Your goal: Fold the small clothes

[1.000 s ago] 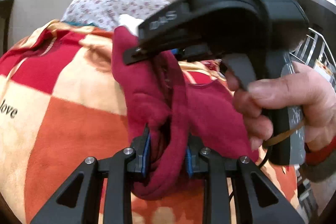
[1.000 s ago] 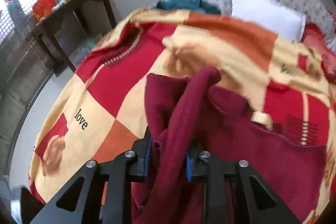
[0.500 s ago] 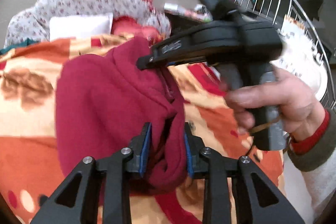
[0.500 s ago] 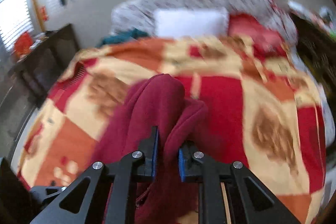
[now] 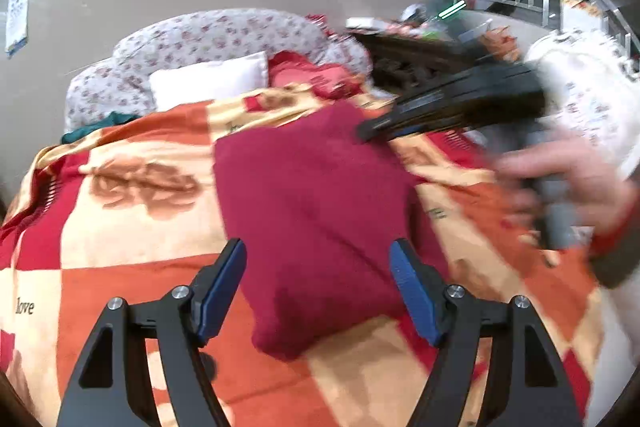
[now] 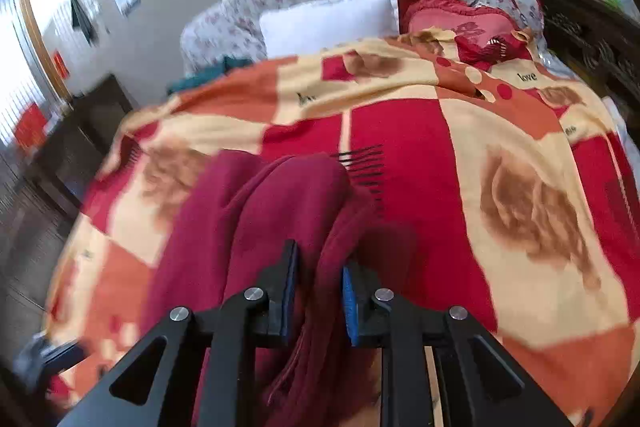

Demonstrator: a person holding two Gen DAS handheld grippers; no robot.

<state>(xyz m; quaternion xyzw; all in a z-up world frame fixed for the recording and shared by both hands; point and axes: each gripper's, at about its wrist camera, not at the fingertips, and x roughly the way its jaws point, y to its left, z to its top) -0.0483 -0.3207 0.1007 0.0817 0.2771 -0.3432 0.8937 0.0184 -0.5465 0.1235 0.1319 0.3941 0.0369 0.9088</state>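
— Are we holding anything?
— Our right gripper is pinching the one maroon garment; our left gripper is gaping wide above it.
— Where is it lying?
— On the one patterned blanket, near two pillows.

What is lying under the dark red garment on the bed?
The dark red garment lies on the orange, red and cream checked blanket. Whatever is beneath the blanket stays covered and cannot be seen.
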